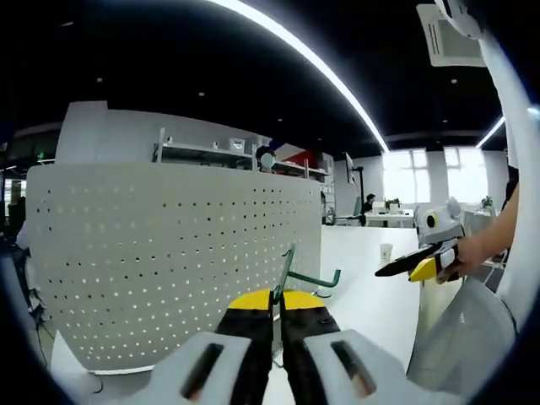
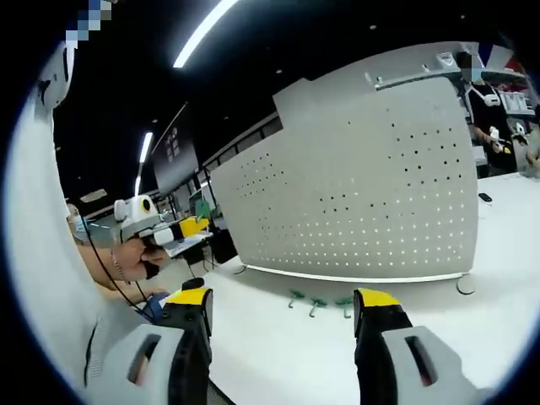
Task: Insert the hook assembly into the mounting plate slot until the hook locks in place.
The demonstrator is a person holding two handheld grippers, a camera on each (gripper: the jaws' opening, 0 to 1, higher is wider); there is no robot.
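The white perforated mounting plate [image 1: 169,261] stands upright on the white table [image 1: 371,295], close ahead of my left gripper [image 1: 277,299]. That gripper is shut on a green hook [image 1: 291,274], whose arm points right, just in front of the plate's right part. A hand holds my right gripper [image 1: 418,266] off to the right. In the right gripper view the plate [image 2: 363,186] stands further off, and three green hooks [image 2: 317,304] lie on the table before it. My right gripper [image 2: 283,308] is open with nothing between its jaws. The left gripper [image 2: 169,229] shows at left.
Shelving [image 1: 211,152] rises behind the plate. A paper cup [image 1: 386,251] stands on the table's far side, with desks and a seated person [image 1: 369,202] beyond. A small dark object [image 2: 483,197] lies right of the plate, near another person [image 2: 489,118].
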